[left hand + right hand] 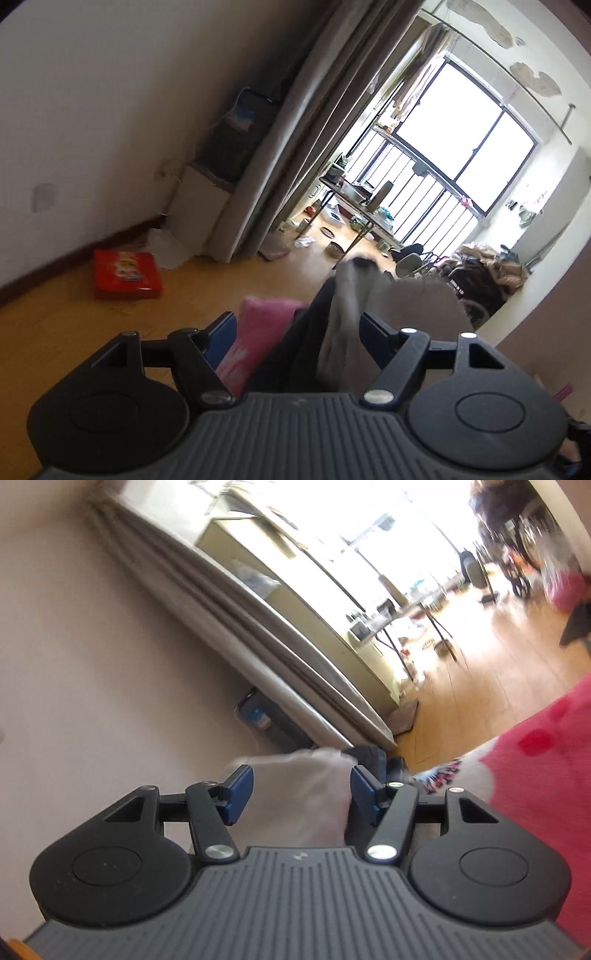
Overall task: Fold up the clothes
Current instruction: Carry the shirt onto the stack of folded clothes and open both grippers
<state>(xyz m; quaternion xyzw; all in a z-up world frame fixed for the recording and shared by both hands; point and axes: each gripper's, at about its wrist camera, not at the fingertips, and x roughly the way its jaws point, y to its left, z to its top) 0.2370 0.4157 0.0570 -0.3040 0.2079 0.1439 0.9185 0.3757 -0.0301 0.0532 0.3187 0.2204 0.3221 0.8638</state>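
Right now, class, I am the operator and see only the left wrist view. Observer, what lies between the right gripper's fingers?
Observer: In the right wrist view, a pale grey cloth lies between the spread fingers of the right gripper. The pads do not seem to press on it.
Operator: Is anything close beside that gripper?
Observer: Yes. A red-pink fabric with darker red spots fills that view's right edge, just past the gripper's right finger.

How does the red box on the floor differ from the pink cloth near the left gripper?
The red box is rigid, flat and printed; the pink cloth is soft and rumpled. The box lies apart by the wall; the cloth sits just beyond the left gripper's open jaws.
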